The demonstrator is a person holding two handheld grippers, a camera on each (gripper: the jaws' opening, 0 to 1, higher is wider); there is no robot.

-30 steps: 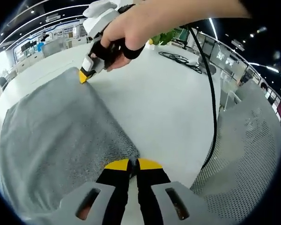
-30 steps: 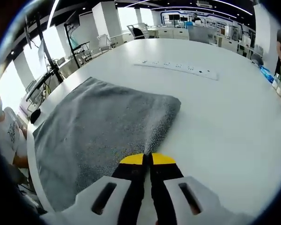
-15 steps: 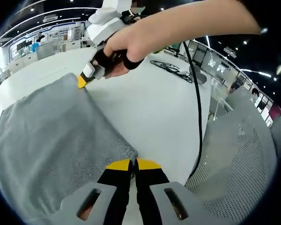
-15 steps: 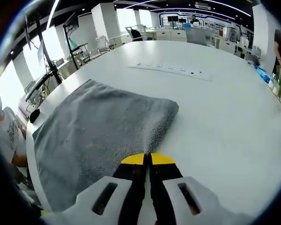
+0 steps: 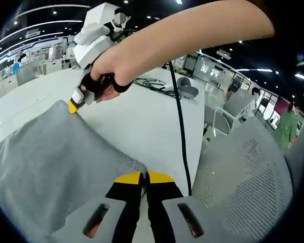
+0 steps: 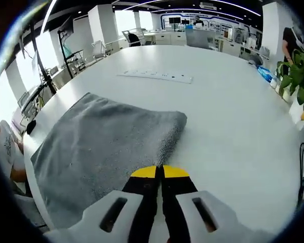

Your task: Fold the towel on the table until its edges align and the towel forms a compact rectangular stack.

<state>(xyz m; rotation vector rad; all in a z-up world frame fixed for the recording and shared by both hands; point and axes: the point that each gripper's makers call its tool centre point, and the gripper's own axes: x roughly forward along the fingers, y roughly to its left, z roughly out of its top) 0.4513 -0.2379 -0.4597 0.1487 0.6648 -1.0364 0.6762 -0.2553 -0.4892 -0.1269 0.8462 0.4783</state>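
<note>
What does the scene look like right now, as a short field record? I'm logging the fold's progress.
towel: grey towel, folded over, lying on the white table
left tongs: shut on a near towel corner
right tongs: shut on another corner of the same edge; also seen in the left gripper view, held by a hand
on table: white power strip beyond the towel, black cable
nearby: mesh chair, plant
</note>
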